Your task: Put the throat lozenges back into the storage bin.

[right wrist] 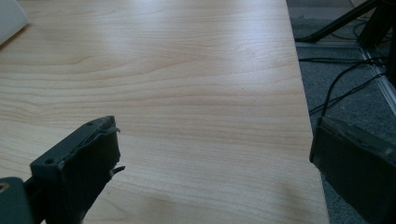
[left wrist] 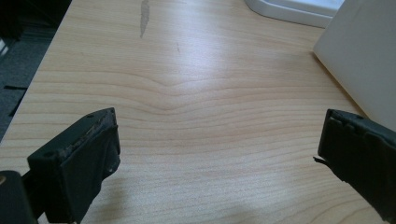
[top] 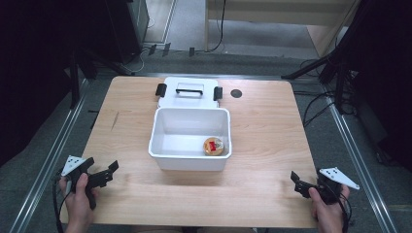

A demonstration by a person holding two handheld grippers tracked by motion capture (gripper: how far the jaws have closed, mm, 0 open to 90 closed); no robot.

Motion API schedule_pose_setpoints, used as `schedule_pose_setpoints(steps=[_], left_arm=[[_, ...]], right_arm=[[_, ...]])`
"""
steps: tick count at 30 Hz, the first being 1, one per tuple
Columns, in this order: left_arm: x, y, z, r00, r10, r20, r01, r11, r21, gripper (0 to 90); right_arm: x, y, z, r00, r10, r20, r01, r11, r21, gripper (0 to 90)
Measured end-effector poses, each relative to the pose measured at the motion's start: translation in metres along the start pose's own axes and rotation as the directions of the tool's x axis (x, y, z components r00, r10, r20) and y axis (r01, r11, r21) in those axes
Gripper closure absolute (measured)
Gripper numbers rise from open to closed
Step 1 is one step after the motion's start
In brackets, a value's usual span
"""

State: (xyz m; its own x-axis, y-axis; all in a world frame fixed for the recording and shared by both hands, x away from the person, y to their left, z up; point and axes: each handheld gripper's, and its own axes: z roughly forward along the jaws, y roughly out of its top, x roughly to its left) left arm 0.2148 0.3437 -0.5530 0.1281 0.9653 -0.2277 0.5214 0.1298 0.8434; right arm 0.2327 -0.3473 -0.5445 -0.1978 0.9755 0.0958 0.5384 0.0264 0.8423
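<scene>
white bin (top: 167, 127) mid-table holds a jar (top: 213, 146); lid (top: 189, 92) behind it.

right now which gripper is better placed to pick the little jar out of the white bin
Probably the right gripper. The jar sits in the near right corner of the white bin, on that gripper's side. The left gripper would have to reach across the bin. Both are open, low near the table's front edge.
</scene>
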Motion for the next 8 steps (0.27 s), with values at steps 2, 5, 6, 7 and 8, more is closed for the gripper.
schedule_pose_setpoints(steps=[2,5,6,7,8], left_arm=[[-0.0006,-0.0001,-0.0001,1.0,0.001,-0.004,-0.001,1.0,0.003,0.0],[-0.0011,-0.0002,0.0002,1.0,0.003,-0.008,-0.003,1.0,0.0,0.0],[-0.001,-0.0003,-0.0002,1.0,0.002,-0.008,-0.002,1.0,0.001,0.0],[-0.0007,-0.0004,-0.0004,1.0,0.001,-0.007,-0.001,1.0,0.001,0.0],[-0.0006,-0.0005,-0.0005,1.0,-0.001,-0.005,0.001,1.0,-0.001,0.0]], right_arm=[[-0.0001,-0.0003,-0.0001,1.0,-0.001,-0.005,0.001,1.0,-0.001,1.7],[-0.0003,-0.0005,0.0,1.0,0.005,-0.004,-0.005,1.0,-0.001,1.7],[-0.0005,-0.0001,0.0005,1.0,0.008,-0.006,-0.008,1.0,0.0,1.7],[-0.0007,0.0,0.0007,1.0,0.006,-0.007,-0.006,1.0,0.001,1.7],[-0.0006,0.0001,0.0009,1.0,0.005,-0.008,-0.005,1.0,0.002,1.7]])
